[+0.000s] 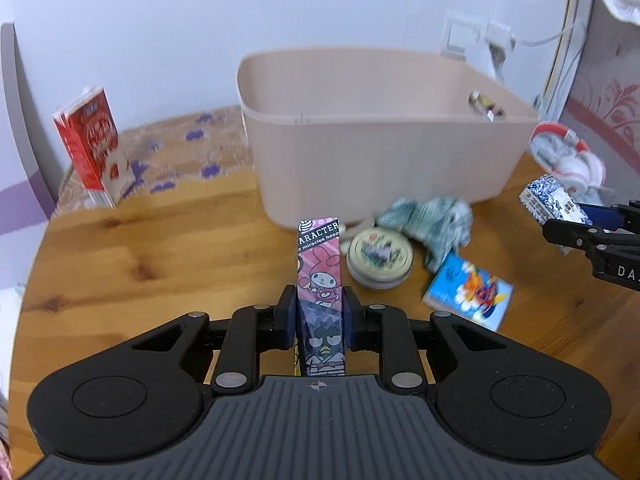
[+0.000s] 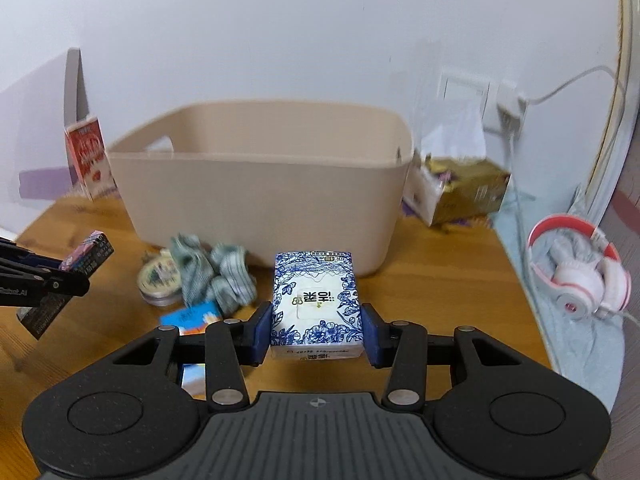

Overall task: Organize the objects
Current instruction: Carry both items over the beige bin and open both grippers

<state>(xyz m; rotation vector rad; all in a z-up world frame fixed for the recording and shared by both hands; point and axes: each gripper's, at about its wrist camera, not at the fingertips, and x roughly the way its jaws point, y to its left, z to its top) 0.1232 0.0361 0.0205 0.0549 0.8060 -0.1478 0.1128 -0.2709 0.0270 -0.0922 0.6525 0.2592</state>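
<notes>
Clamped narrow in the left gripper (image 1: pixel 320 316), a slim pink cartoon-printed box (image 1: pixel 320 276) stands upright, ready to carry. Closed on both flanks of a blue-and-white floral tissue pack (image 2: pixel 316 304), the right gripper (image 2: pixel 318 330) holds it level. Beyond lie a round tin (image 1: pixel 378 258), crumpled cloth (image 1: pixel 432 220), then the smooth beige bin (image 1: pixel 380 136), likely their destination.

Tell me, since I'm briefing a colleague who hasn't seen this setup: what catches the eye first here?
Each gripper clamps an item in front of the big beige bin: the left gripper a pink cartoon-character box, the right gripper a blue-and-white floral tissue pack. Between them on the wooden table lie a crumpled green cloth, a round tin and a blue card pack.
</notes>
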